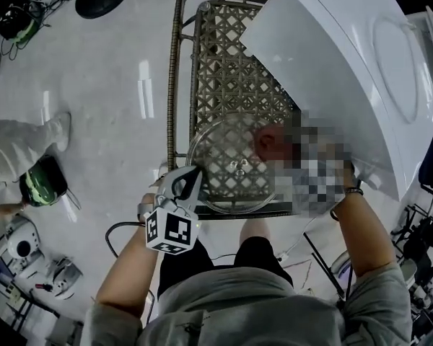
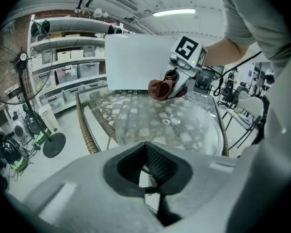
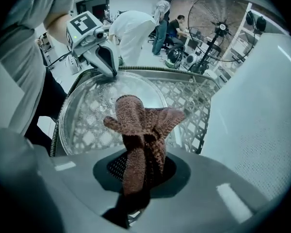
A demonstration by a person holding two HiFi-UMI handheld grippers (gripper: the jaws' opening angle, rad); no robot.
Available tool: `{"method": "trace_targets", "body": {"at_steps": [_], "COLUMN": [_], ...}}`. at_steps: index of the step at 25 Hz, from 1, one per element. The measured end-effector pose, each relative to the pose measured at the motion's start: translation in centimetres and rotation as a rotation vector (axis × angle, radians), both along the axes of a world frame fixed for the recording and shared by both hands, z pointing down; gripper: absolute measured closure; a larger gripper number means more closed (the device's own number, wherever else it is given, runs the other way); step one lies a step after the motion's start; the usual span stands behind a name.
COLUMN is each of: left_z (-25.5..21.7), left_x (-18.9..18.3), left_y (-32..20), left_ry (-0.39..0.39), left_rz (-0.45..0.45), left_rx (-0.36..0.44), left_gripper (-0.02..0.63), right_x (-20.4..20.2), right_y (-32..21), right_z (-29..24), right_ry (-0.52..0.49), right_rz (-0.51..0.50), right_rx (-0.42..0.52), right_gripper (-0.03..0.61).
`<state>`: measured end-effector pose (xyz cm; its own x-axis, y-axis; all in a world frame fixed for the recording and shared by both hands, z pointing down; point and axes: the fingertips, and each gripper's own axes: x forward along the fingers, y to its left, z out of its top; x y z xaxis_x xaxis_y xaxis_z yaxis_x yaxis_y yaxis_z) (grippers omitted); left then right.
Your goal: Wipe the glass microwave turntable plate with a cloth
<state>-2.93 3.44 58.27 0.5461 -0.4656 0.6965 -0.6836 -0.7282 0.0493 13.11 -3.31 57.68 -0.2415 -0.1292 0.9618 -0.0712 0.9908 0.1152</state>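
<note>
The round glass turntable plate (image 1: 224,161) (image 2: 174,125) (image 3: 87,113) lies on a wicker table (image 1: 224,56). My left gripper (image 1: 190,186) (image 2: 148,173) (image 3: 109,70) is at the plate's near rim, jaws shut on that edge. My right gripper (image 3: 140,178) (image 2: 178,84) is shut on a bunched reddish-brown cloth (image 3: 140,125) (image 2: 160,89) (image 1: 265,141). The cloth hangs over the plate's far right side; I cannot tell whether it touches the glass. In the head view a mosaic patch hides most of the right gripper.
A large white appliance (image 1: 346,71) (image 2: 136,62) (image 3: 262,110) stands on the table just behind and right of the plate. A floor fan (image 3: 218,18) (image 2: 14,67), shelves with boxes (image 2: 68,57) and people (image 3: 160,13) are around. Another person's leg (image 1: 22,146) is at left.
</note>
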Motion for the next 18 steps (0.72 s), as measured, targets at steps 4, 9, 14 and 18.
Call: {"method": "trace_targets", "body": {"at_steps": [4,9,14,18], "left_z": [0.1,0.3,0.2,0.1], "left_x": [0.1,0.1,0.4,0.5], "left_y": [0.2,0.3,0.7,1.0], "left_ry": [-0.010,-0.030,-0.061,-0.091], "left_rz": [0.004,0.017,0.048,0.072], "left_rx": [0.009,0.034,0.100,0.160], "left_gripper": [0.614,0.614,0.614,0.615], "right_x": [-0.4,-8.2,-16.1,-18.5], "right_y": [0.0,2.4,4.7,6.0], "right_z": [-0.1,-1.1,-0.6,0.3], "right_ry": [-0.012,-0.204,-0.278,-0.234], "right_rz": [-0.011,-0.104,-0.241,-0.350], "right_rx": [0.015,-0.087,-0.216,-0.304], "right_gripper": [0.503,0.503,0.503,0.503]}}
